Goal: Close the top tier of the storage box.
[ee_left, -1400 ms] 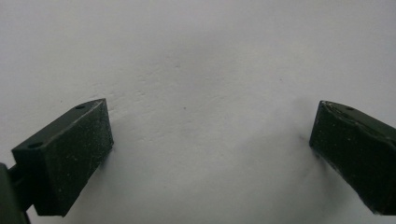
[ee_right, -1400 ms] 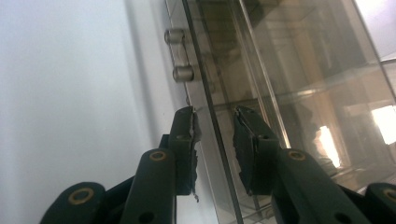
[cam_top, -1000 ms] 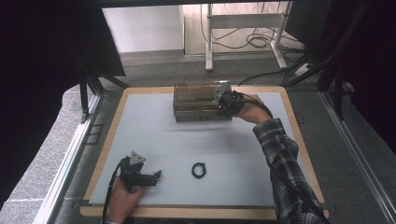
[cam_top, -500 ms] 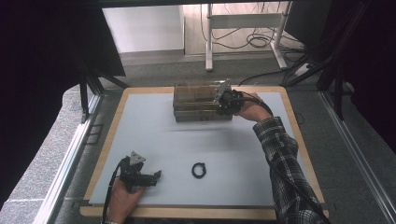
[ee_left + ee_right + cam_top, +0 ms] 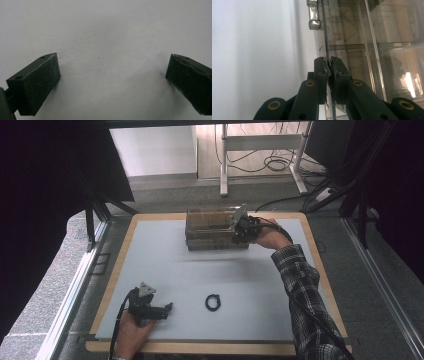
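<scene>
at the far middle of the tabletop (image 5: 165, 270), a white sheet framed by a wooden border, stands a clear plastic box (image 5: 212, 230) with compartments visible through its walls. the right gripper (image 5: 239, 231) is at the box's right end, held by a hand whose plaid sleeve (image 5: 302, 285) reaches in from the lower right. in the right gripper view the right gripper (image 5: 328, 65) has its two black jaws pressed together on a thin transparent panel (image 5: 325, 37) of the clear plastic box (image 5: 372, 45), the panel's edge running up between them; a small metal hinge (image 5: 314, 15) sits on that same edge farther up.

near the front left corner, the left gripper (image 5: 167, 307) lies low on the white sheet in the person's left hand (image 5: 132, 332), pointing right. in the left gripper view its jaws stand wide apart with nothing between them, just bare white surface under the left gripper (image 5: 112, 75).

a small black ring (image 5: 213, 302) lies flat on the sheet, to the right of the left gripper and apart from it, well in front of the box.
</scene>
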### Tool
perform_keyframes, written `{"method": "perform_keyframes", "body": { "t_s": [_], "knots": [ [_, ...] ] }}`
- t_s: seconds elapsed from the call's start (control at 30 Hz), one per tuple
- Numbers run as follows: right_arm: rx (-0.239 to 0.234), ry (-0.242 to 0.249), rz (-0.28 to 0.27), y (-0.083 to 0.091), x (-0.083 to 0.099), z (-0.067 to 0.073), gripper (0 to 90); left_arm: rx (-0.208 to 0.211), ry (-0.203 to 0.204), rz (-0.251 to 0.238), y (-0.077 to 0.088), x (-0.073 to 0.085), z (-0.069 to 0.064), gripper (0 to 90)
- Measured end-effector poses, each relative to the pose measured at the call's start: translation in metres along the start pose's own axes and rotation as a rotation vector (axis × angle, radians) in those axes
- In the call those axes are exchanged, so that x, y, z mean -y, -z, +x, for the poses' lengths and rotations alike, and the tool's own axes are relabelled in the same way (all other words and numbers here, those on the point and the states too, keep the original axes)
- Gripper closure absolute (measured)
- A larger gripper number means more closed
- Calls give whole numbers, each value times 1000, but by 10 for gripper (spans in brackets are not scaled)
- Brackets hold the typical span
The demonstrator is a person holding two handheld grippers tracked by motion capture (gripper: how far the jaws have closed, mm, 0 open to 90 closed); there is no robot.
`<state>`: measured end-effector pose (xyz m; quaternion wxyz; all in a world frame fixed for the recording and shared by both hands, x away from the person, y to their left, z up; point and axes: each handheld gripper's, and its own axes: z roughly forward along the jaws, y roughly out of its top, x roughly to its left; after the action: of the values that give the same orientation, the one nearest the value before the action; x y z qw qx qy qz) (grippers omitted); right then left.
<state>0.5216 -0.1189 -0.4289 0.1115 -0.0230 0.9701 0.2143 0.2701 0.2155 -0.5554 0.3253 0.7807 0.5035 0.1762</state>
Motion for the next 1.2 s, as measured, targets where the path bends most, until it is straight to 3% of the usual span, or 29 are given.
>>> {"method": "perform_keyframes", "body": {
  "t_s": [0.33,1.2],
  "knots": [
    [-32,16,1,2,-1,4,848,0,0,0,0,0,0,0],
    [-61,63,-3,11,-2,26,851,1,1,1,0,0,0,0]
  ]
}}
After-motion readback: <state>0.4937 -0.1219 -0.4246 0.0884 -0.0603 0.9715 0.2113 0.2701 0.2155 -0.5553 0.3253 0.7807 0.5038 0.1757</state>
